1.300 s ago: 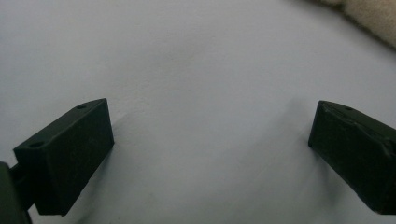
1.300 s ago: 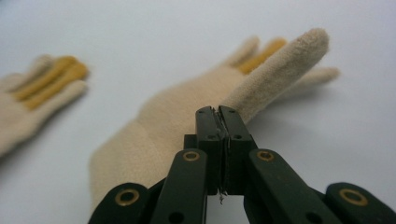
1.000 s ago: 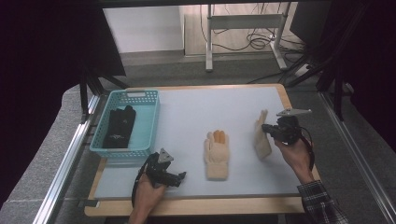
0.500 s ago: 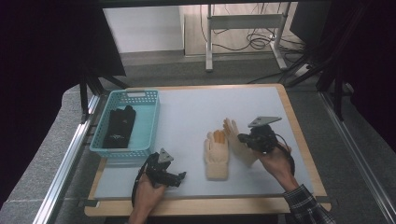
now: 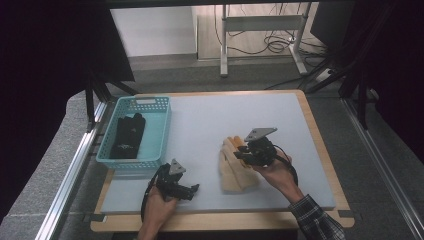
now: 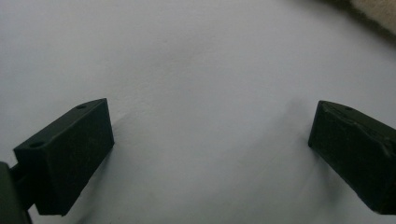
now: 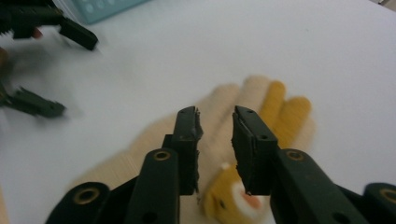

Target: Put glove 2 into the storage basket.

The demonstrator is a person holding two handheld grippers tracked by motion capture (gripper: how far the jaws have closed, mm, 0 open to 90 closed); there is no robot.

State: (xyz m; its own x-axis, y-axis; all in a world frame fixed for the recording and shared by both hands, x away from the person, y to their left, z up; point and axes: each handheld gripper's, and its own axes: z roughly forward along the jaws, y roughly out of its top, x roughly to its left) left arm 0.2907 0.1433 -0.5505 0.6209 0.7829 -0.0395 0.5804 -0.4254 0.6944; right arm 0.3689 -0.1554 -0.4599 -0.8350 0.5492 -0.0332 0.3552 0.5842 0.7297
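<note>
A cream glove (image 5: 235, 172) with orange fingertips lies flat in the middle of the table. In the right gripper view a second cream-and-orange piece (image 7: 229, 198) sits on that glove (image 7: 261, 100), just under my jaws. My right gripper (image 5: 239, 152) hovers over the gloves. Its jaws (image 7: 215, 123) have just been opening and stand a little apart, with a bare gap between the pads. My left gripper (image 5: 192, 189) rests at the front left of the table, open wide (image 6: 210, 135) over bare grey surface.
A teal basket (image 5: 135, 161) at the left holds black gloves (image 5: 127, 135). The grey table top (image 5: 260, 115) has a wooden rim. A metal rail runs along the left side and a desk frame with cables stands beyond the table.
My right gripper carried a cream glove from the right side of the table leftward onto the glove in the middle, and its jaws have parted. The left gripper kept still.
</note>
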